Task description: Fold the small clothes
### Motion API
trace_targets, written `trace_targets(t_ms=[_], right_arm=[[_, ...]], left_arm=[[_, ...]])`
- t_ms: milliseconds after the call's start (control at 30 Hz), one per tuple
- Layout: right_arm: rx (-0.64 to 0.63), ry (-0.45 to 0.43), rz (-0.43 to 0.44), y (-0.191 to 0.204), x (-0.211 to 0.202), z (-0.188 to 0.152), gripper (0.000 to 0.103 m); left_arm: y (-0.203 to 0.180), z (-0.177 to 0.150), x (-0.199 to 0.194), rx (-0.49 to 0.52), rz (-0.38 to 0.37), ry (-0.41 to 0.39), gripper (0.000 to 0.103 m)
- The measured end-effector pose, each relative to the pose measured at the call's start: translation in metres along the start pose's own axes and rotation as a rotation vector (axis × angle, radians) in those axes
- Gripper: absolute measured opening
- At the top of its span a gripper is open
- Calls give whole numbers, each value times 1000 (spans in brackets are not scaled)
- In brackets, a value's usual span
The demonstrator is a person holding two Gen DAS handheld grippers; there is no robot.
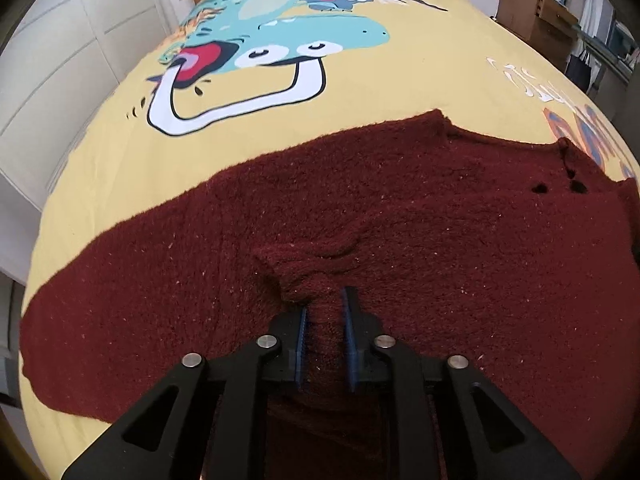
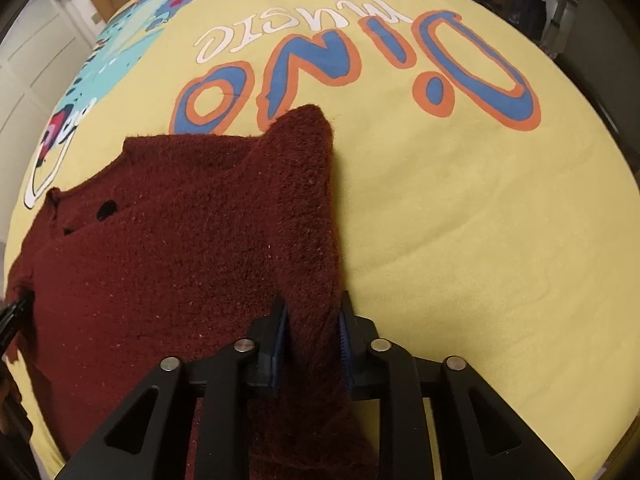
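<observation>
The dark red sweater [image 1: 400, 208] lies spread across a yellow bedspread [image 1: 400, 80], filling the lower half of the left wrist view. The left gripper [image 1: 326, 320] is clamped on a bunched fold of it at lower centre, blue pads [image 1: 303, 344] pressing the knit from both sides. In the right wrist view the right gripper [image 2: 312, 320] pinches the sweater's right edge, a strip running up to a raised corner at mid-frame. Above it, upside down, the bedspread print reads "Dino" [image 2: 360, 68] in blue and orange, "music" [image 2: 304, 28] in white.
</observation>
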State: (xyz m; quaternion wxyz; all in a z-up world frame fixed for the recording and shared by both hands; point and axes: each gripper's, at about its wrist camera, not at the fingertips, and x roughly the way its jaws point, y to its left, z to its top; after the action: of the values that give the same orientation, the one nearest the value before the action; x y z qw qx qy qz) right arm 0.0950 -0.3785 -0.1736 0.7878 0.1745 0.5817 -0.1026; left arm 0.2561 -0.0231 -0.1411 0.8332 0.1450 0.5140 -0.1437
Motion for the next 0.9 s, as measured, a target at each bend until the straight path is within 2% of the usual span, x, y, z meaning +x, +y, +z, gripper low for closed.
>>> trace_targets(t_ms=[67,100,133,167,233,300,367,467,567,633,700,900], right_arm=[[-32,-16,-43,5,-6,-1,47],[-50,-35,-78,9,-12,-1,55],[-66,-58,-96,13,-17,-1,67],[-78,-82,-95,17,-23,-2,75],[-97,-134,-69,25,-40,-5,84],[-122,-177,-30,39,-54,-8,88],[-147,-211,1,57,-65,-9,103],[-224,-282,32,93,-79,-17,103],[-267,-305,48,115,-78,-24,103],[-284,-309,54,126,-73,-36,103],[-297,-307,50,135,-62,-47,103],[-328,-215,19,141,-14,-71,103]], left_arm=[[-3,2,-4,15,17,-1,25],[-4,3,-6,20,32,-4,35],[-4,4,-10,23,45,-13,48],[-4,5,-16,21,57,-30,56],[-4,8,-29,5,56,-65,90],[-7,12,-42,-7,46,-90,99],[-13,14,-54,0,24,-115,102],[-27,14,-67,7,-31,-151,102],[-41,10,-67,5,-83,-131,102],[-50,4,-60,-2,-116,-116,102],[-57,-5,-48,-1,-114,-89,102],[-66,-29,-12,-14,-94,-9,102]])
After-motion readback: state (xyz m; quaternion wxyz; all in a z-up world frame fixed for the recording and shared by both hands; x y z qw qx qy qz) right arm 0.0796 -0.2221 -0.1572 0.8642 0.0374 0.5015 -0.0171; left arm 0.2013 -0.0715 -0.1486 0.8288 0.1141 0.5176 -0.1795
